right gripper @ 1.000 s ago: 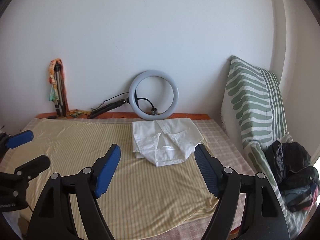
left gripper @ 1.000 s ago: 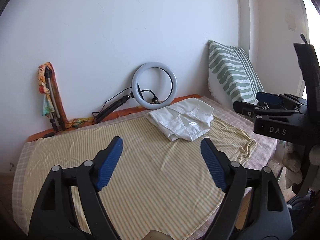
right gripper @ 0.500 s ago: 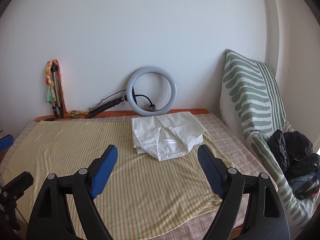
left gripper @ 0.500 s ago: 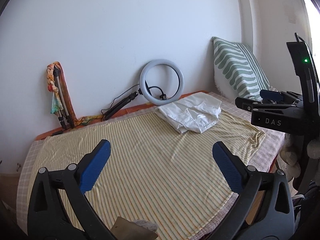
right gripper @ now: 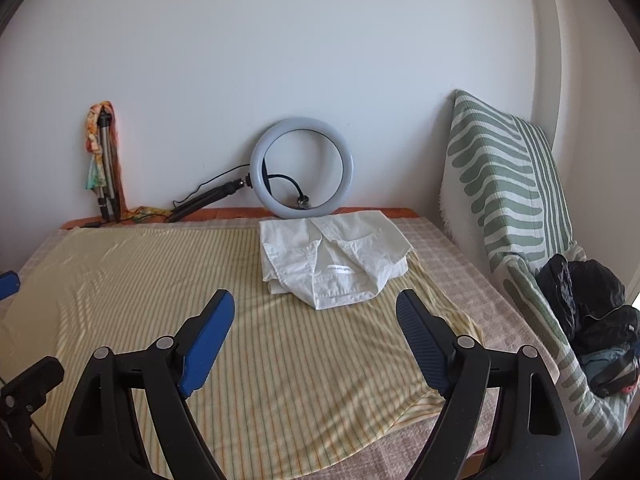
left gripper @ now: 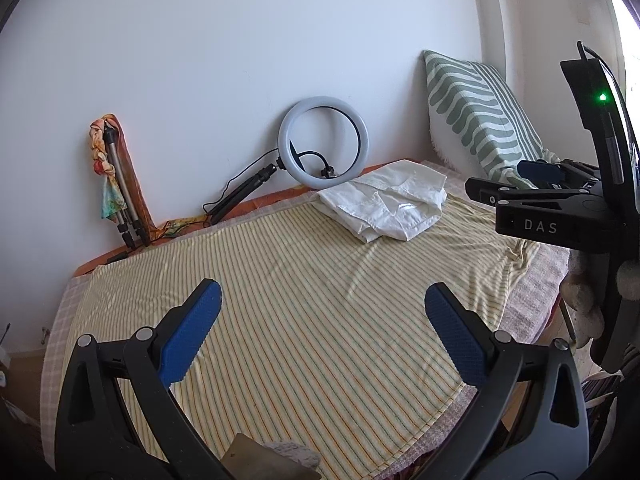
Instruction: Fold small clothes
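Both grippers hanging over the bed with nothing in them, white shirt folded up at the far end.

The left gripper (left gripper: 322, 294) has its blue pads spread wide apart over the yellow striped sheet (left gripper: 300, 320), not touching anything, and the right gripper (right gripper: 316, 302) looks the same, pads well apart and empty above the sheet. The folded white shirt (right gripper: 332, 260) sits at about 12 o'clock from the right gripper, near the back edge of the bed, just in front of the ring light (right gripper: 302, 168) that leans on the wall. From the left wrist view the shirt is more like 1 o'clock. Tripod (right gripper: 105, 168) with a colourful cloth on it is at 10 o'clock against the wall, striped green pillow (right gripper: 504, 184) propped up at 2 o'clock, and some dark bags (right gripper: 592, 312) at 3 o'clock.
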The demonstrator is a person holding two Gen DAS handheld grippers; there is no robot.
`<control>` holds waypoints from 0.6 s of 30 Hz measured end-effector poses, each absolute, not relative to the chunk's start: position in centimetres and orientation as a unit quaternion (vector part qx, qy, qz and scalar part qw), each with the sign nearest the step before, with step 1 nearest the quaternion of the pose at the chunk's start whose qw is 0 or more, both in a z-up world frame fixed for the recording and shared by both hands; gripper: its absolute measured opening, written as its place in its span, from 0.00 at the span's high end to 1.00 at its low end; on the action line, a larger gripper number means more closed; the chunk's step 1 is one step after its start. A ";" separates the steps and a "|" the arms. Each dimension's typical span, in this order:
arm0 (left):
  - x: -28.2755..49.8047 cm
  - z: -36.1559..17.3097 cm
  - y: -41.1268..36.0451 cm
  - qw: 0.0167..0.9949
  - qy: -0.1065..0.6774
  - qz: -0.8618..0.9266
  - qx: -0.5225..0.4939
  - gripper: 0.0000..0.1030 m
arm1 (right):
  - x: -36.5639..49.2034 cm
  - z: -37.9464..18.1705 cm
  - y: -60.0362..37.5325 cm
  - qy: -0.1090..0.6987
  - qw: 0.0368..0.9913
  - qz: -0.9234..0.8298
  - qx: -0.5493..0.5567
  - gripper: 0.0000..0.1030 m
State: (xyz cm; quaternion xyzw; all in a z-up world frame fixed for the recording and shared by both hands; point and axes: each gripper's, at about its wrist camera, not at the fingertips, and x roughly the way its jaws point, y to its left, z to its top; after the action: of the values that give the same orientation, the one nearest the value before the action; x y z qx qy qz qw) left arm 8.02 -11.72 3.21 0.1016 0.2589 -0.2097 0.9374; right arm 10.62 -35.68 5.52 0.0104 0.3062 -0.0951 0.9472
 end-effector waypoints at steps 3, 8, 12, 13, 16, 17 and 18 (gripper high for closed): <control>7.9 3.2 -11.6 0.938 0.259 -0.209 0.099 0.00 | 10.7 5.5 -35.7 0.306 0.947 -0.095 0.010 0.19; 7.9 3.2 -11.5 0.938 0.258 -0.209 0.100 0.00 | 10.6 5.5 -35.6 0.306 0.947 -0.095 0.011 0.19; 7.9 3.2 -11.5 0.938 0.258 -0.208 0.099 0.00 | 10.7 5.5 -35.7 0.304 0.948 -0.095 0.012 0.19; 7.9 3.2 -11.5 0.938 0.258 -0.208 0.099 0.00 | 10.7 5.5 -35.7 0.304 0.948 -0.095 0.012 0.19; 7.9 3.2 -11.5 0.938 0.258 -0.209 0.100 0.00 | 10.7 5.4 -35.7 0.304 0.948 -0.095 0.012 0.19; 7.9 3.2 -11.5 0.938 0.258 -0.209 0.100 0.00 | 10.7 5.4 -35.7 0.304 0.948 -0.095 0.012 0.19; 7.9 3.2 -11.5 0.938 0.259 -0.209 0.099 0.00 | 10.6 5.4 -35.7 0.305 0.948 -0.095 0.012 0.19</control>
State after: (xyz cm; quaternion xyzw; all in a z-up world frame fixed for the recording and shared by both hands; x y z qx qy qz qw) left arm 7.88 -11.53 3.19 0.0994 0.2585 -0.2086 0.9380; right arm 10.62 -35.69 5.39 0.0123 0.3046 -0.0951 0.9476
